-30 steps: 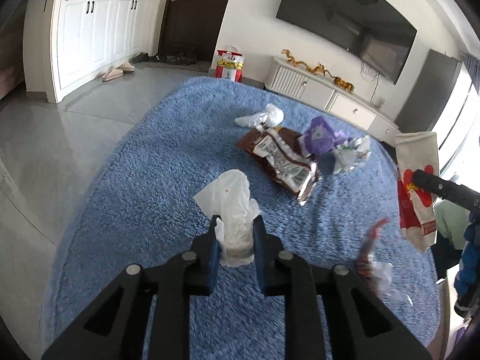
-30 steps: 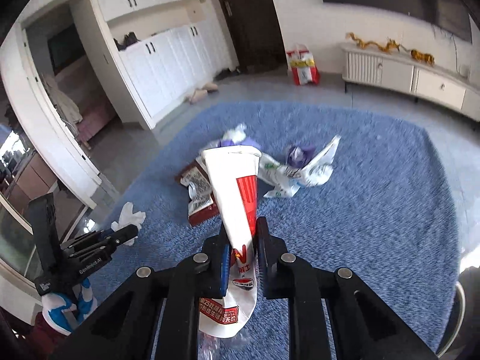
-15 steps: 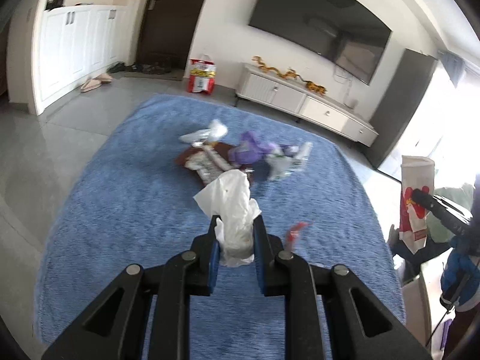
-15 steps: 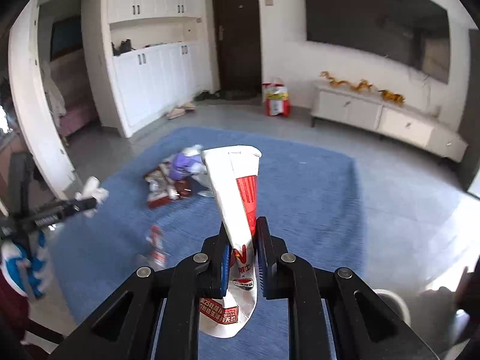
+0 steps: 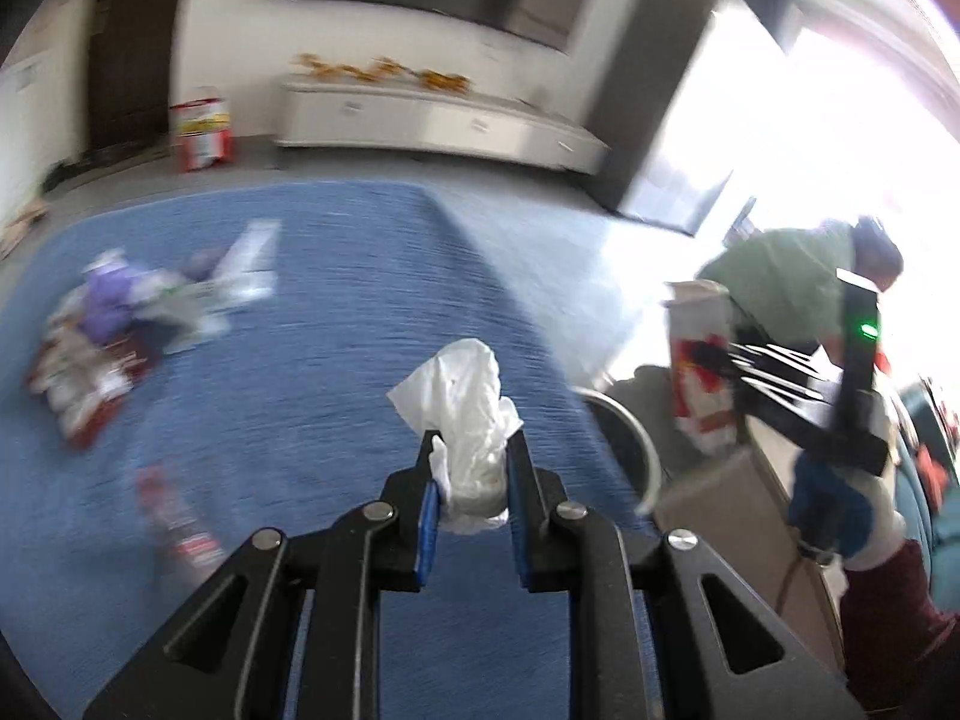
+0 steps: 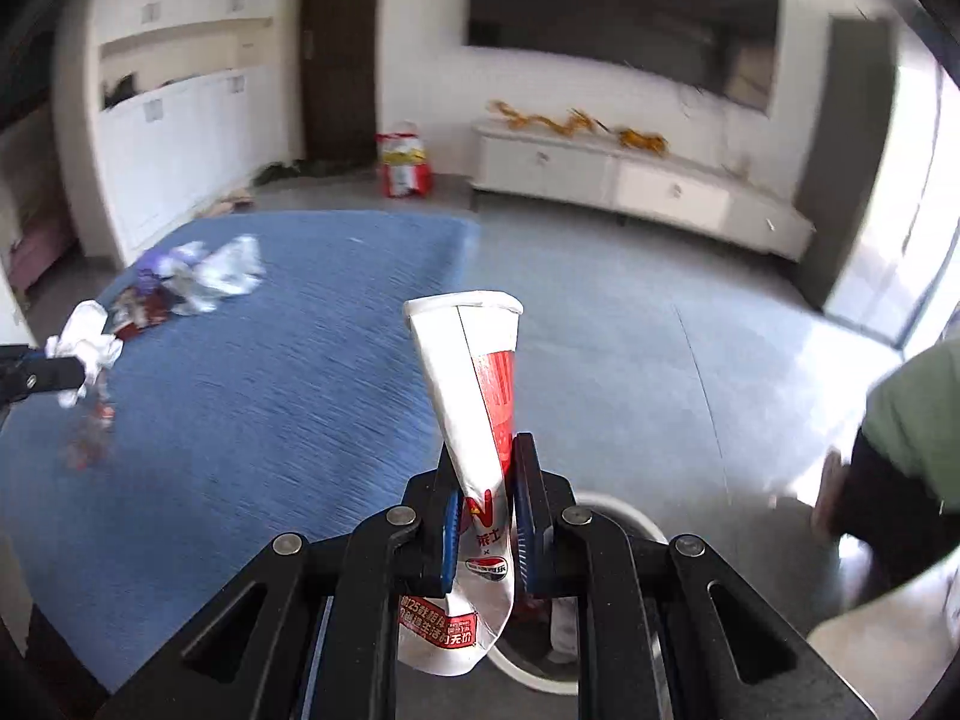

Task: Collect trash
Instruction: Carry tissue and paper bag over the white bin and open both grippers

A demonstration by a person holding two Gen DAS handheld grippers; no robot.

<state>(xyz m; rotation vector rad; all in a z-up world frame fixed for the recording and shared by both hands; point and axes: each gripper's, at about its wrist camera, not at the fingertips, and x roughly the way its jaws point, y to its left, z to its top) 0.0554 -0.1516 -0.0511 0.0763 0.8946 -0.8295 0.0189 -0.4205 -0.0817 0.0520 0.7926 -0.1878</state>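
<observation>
Black grippers (image 5: 471, 450) (image 6: 485, 456) angled downward, loaded

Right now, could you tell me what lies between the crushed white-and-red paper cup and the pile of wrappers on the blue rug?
Only bare blue rug, as the right wrist view shows.

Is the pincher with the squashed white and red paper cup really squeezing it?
Touching. The right wrist view shows the right gripper with both blue pads pressed against the flattened white and red paper cup, pinching it flat between them.
</observation>
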